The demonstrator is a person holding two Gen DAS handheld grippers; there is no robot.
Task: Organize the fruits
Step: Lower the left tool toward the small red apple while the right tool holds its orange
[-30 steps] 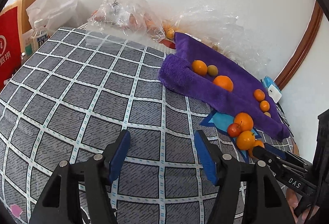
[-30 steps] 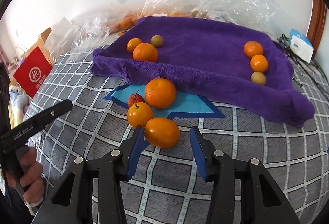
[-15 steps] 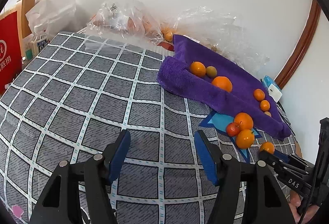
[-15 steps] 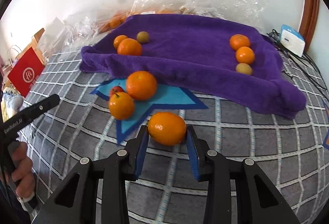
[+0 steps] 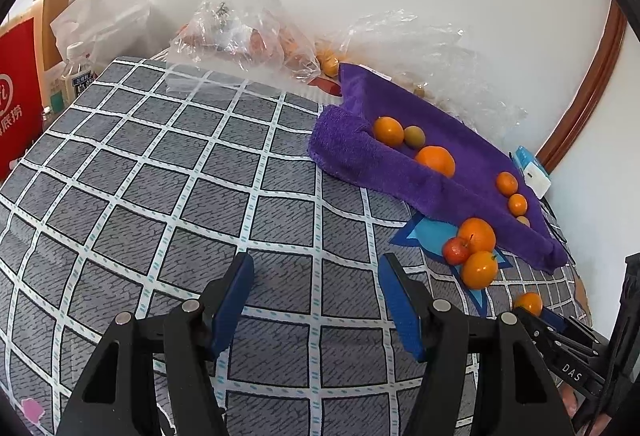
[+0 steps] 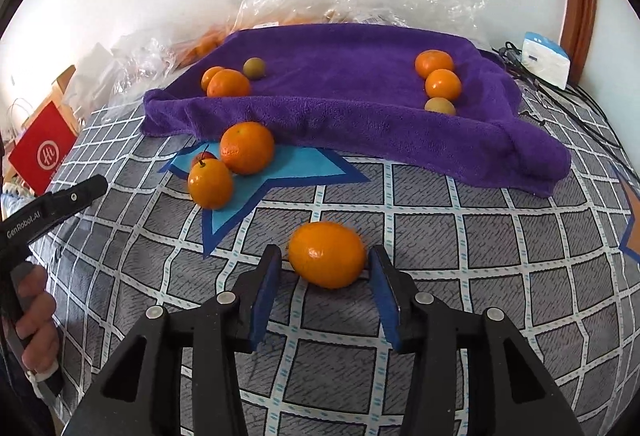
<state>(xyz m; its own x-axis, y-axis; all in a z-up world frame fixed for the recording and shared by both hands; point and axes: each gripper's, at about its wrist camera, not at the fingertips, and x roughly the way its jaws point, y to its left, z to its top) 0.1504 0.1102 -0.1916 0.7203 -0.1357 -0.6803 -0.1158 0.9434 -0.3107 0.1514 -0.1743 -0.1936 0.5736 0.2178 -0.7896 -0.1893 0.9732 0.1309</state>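
At the bottom of the right wrist view the right claw (image 6: 324, 276) is opening — half a second ago its blue pads were clamped on an orange (image 6: 326, 254), and now there is a visible gap on the left side, with the right pad at most brushing the peel. The orange sits on the checked cloth at lower centre, dragged down-frame, well away from the cluster it lay against a second ago. I judge this a release, or a regrip, short of the towel; if the towel is the goal, the orange has yet to be carried there.

In the left wrist view the left claw (image 5: 316, 300) is unchanged — jaws apart, gripping nothing, over bare cloth.

Farther up, two oranges and a small red fruit (image 6: 202, 158) remain on the blue star (image 6: 292, 166), left of centre.

Beyond, the purple towel (image 6: 340, 104) holds two groups of three, upper left and upper right, neither disturbed.
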